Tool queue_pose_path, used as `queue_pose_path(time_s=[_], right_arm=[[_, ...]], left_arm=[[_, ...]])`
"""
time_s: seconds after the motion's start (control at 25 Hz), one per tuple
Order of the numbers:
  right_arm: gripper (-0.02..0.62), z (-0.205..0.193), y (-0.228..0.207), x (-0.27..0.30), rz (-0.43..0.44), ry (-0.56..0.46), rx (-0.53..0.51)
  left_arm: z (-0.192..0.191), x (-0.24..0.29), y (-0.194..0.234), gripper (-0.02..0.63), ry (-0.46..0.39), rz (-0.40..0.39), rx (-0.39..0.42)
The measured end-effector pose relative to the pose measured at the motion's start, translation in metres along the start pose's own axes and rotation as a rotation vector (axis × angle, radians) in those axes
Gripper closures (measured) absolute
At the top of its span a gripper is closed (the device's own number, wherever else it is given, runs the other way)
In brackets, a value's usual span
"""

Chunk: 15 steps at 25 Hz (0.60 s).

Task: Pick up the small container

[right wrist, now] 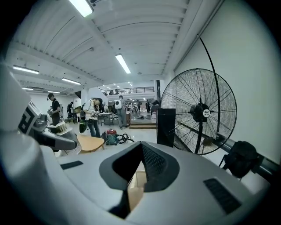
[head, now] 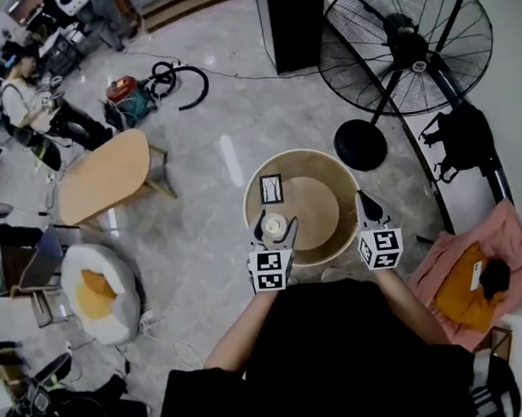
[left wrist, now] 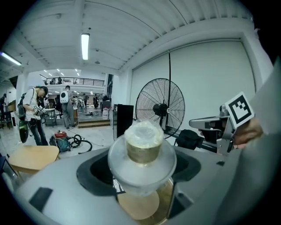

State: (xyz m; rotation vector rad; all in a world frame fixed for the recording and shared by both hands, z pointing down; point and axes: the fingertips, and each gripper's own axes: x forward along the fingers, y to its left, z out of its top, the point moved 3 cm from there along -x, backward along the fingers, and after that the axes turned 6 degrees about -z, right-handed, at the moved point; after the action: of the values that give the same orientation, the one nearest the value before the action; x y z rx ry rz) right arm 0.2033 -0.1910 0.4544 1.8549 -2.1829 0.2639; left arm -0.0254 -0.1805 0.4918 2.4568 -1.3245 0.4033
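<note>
Container (left wrist: 142,141) clamped in L hand-held gripper (head: 275,230) — R hand-held gripper (head: 367,209) closed, empty — fan (head: 401,44) beyond.

No word or number can be read anywhere. The left gripper (head: 274,227) and the right gripper (head: 367,208) each carry black-and-white square marker patterns, not letters. Ahead of the right gripper, the fan (right wrist: 202,112) has a small white logo on its hub, too small to read.
</note>
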Motion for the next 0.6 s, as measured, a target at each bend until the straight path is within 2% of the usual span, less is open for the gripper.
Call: queue_pose_path(time_s=[0.6], right_arm=[[0.575,0.007,0.003,0.006,0.018,-0.003,-0.02]], left_arm=[[0.014,0.007,0.012,0.255,-0.012,0.016,-0.006]])
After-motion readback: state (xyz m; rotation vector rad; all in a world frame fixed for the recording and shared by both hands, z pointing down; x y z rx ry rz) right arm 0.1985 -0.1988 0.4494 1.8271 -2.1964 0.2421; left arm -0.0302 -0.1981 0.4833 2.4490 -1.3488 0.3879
